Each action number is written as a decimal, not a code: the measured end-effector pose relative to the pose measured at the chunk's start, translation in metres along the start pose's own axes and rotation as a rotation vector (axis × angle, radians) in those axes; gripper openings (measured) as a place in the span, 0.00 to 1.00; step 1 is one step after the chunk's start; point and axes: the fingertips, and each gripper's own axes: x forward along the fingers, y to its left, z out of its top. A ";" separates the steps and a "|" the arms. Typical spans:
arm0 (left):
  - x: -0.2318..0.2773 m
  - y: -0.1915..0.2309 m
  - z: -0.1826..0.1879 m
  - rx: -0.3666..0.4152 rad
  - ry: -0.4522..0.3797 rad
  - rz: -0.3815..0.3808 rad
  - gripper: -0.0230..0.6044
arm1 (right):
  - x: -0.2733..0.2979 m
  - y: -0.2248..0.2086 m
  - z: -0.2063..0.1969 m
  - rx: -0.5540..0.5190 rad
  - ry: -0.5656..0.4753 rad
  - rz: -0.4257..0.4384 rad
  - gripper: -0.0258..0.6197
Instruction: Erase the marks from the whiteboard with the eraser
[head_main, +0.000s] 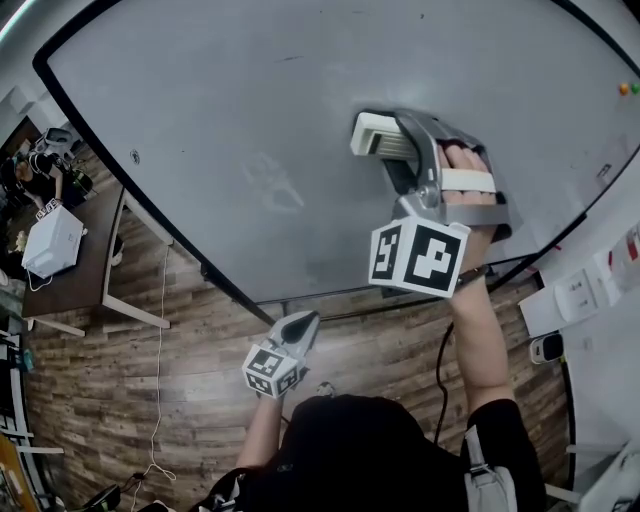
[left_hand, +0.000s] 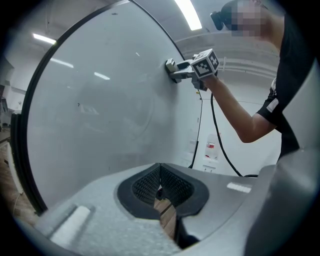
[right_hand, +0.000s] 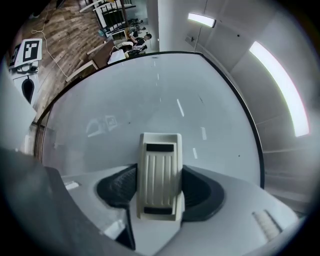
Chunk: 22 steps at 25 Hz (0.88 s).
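A large whiteboard (head_main: 250, 110) with a black frame fills the head view. My right gripper (head_main: 385, 140) is shut on a cream ribbed eraser (head_main: 377, 136), whose face lies against the board's right part. The right gripper view has the eraser (right_hand: 160, 175) held between the jaws, with faint grey marks (right_hand: 100, 125) to its left. Those faint smudged marks (head_main: 272, 185) sit left of the eraser on the board. My left gripper (head_main: 297, 326) hangs low below the board's bottom edge, shut and empty; its pads (left_hand: 161, 186) meet.
A white desk (head_main: 60, 245) with a box stands at the left on the wooden floor (head_main: 180, 370). Wall sockets (head_main: 580, 290) and a small device (head_main: 545, 348) sit at the lower right of the board. A black cable (head_main: 440, 360) hangs from my right gripper.
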 end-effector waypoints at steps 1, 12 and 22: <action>0.000 -0.001 -0.001 -0.002 0.001 -0.001 0.05 | 0.000 0.000 0.002 0.001 0.003 0.000 0.43; -0.021 0.022 -0.006 -0.044 -0.019 0.068 0.05 | -0.003 0.094 0.137 -0.196 -0.200 0.131 0.43; -0.018 0.029 -0.003 -0.042 -0.022 0.063 0.05 | 0.001 0.017 0.077 -0.108 -0.113 0.052 0.43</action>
